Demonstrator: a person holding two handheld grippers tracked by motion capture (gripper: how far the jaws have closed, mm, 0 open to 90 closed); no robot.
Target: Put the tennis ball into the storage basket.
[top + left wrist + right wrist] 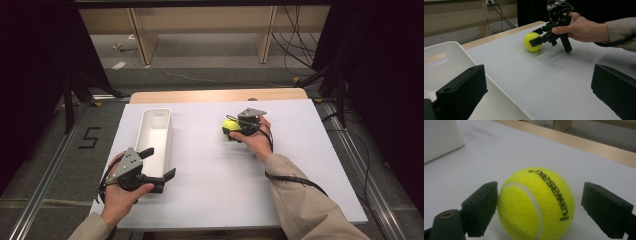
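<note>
At the centre of the high view we see the white-topped table [215, 175], the largest thing in frame, with a long white bin [150, 131] lying left of centre, its long axis running from the lower edge toward the top of the frame. The left gripper [162, 162] sits at lower left, its jaws spread wide over the bin's near end; in its own view one jaw stands over the bin wall [456, 52] and the other over bare table. Right of centre, the right gripper [231, 131] reaches toward the left of the frame, around a yellow tennis ball [229, 125] resting on the table. From above, the ball is half hidden by the gripper. The right gripper view gives what the others cannot: the ball [536, 202] sits between the jaws, the left jaw touching or almost touching the felt, the right jaw standing clear, and black lettering runs down its right side. Being round, it has no long axis. The left gripper view shows the ball [532, 42] in the upper middle, on the table.
</note>
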